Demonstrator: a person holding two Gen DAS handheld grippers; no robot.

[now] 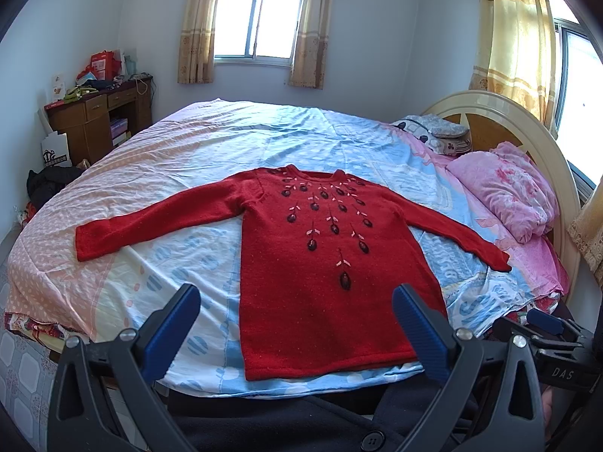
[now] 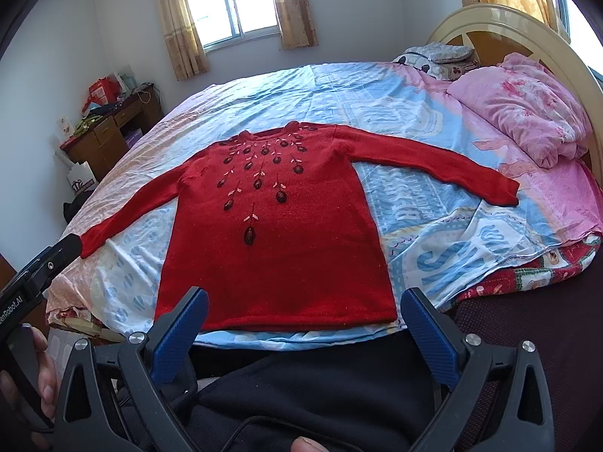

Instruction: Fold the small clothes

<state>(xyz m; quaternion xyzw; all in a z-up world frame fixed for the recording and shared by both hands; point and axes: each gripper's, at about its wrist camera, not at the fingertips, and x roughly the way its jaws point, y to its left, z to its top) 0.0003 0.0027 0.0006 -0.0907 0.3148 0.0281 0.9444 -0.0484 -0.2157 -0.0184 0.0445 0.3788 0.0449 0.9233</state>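
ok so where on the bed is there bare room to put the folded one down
Bare sheet lies beyond the red sweater's collar toward the window, and under each spread sleeve. It is crowded by the headboard, where the pink quilt and pillows sit.

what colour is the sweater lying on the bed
The sweater is red, with dark bead-like flowers and pink stitching on the chest; the left wrist view shows it best.

Pink quilt (image 1: 505, 192) on bed (image 1: 211, 139); desk (image 1: 101, 113) beside.

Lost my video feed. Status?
Left gripper open, right gripper open, both empty. Red sweater flat on bed, sleeves spread, unfolded. Nothing on it.
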